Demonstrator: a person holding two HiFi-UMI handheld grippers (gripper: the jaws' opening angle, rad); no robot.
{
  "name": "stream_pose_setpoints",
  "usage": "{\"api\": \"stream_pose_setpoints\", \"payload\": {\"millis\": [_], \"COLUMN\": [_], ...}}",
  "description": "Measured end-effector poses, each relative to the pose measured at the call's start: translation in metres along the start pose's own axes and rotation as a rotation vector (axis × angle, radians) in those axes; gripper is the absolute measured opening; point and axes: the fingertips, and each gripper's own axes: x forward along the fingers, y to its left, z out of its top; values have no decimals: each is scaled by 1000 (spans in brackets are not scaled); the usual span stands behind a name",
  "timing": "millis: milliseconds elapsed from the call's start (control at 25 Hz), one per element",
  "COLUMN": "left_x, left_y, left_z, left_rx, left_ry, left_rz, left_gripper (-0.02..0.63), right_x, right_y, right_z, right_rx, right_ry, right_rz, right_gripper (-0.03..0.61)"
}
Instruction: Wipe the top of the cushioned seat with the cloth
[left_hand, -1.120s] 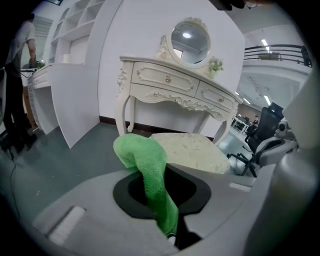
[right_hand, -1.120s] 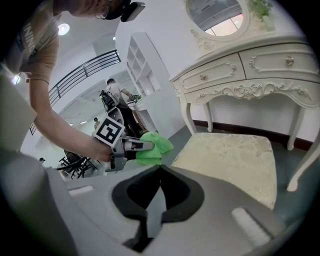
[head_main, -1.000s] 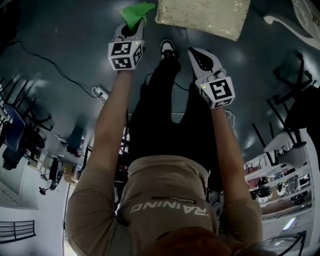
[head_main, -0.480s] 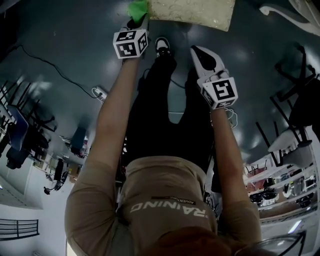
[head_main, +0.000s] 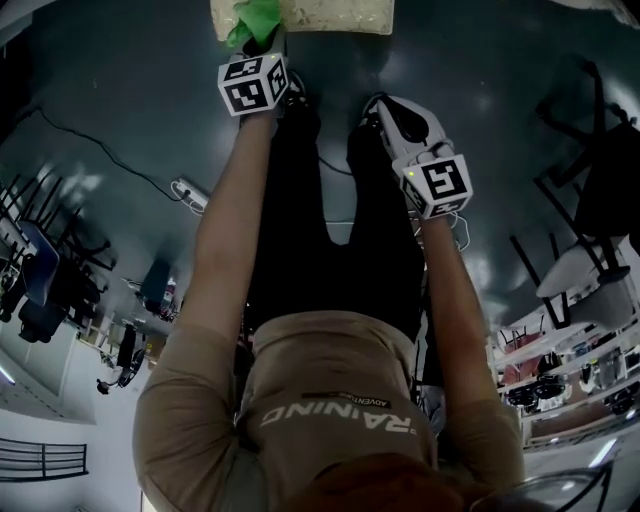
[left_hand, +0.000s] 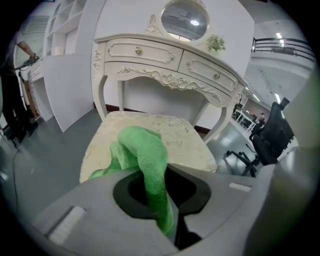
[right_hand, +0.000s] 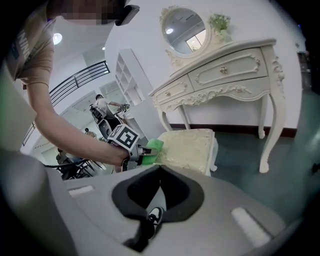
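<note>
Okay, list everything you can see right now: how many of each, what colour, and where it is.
square cream cushioned seat: 1, cream, in front of the dressing table
crumpled green cloth: 1, green, at the seat's near edge, pinched in the left gripper
ornate white dressing table with drawers: 1, white, behind the seat
oval mirror: 1, white frame, on top of the table
black office chair: several, black, scattered around the room, one to the right of the table
white power strip with cable: 1, white, on the grey floor to the person's left
left gripper: 1, grey, shut on the cloth at the seat
right gripper: 1, grey, shut and empty, short of the seat
</note>
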Motion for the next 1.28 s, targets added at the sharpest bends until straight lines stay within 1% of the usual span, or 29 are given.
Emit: {"api": "stream_pose_setpoints", "payload": {"millis": [120, 240, 400, 640, 760, 880, 1040, 1200, 1280], "left_x": [8, 17, 25, 42, 56, 63, 63, 46, 29], "left_y": [-38, -74, -117, -156, -178, -202, -232, -255, -263], "left_z": [-1, 3, 7, 0, -7, -11, -12, -13, -12], "left_rx": [-13, 3, 7, -5, -19, -15, -10, 15, 42], "left_ry": [-2, -6, -1, 3, 6, 13, 18, 28, 21], "left_rz": [1, -9, -35, -64, -95, -148, -260, -366, -425], "left_gripper": [48, 48, 48, 48, 48, 48, 48, 48, 48], "right_x": [-26, -43, -59, -61, -57, -57, -55, -57, -59], "right_y": [-25, -48, -66, -77, -83, -87, -89, -83, -74], "right_z": [-7, -10, -14, -24, -35, -43, -46, -40, -36], "right_rx": [2, 5, 24, 40, 37, 49, 61, 67, 62], "right_ry": [1, -5, -17, -21, -14, -5, 0, -12, -24], "right_rz": [-11, -14, -6, -19, -20, -39, -70, -108, -135], "right_gripper": [2, 2, 2, 2, 2, 2, 2, 2, 2]}}
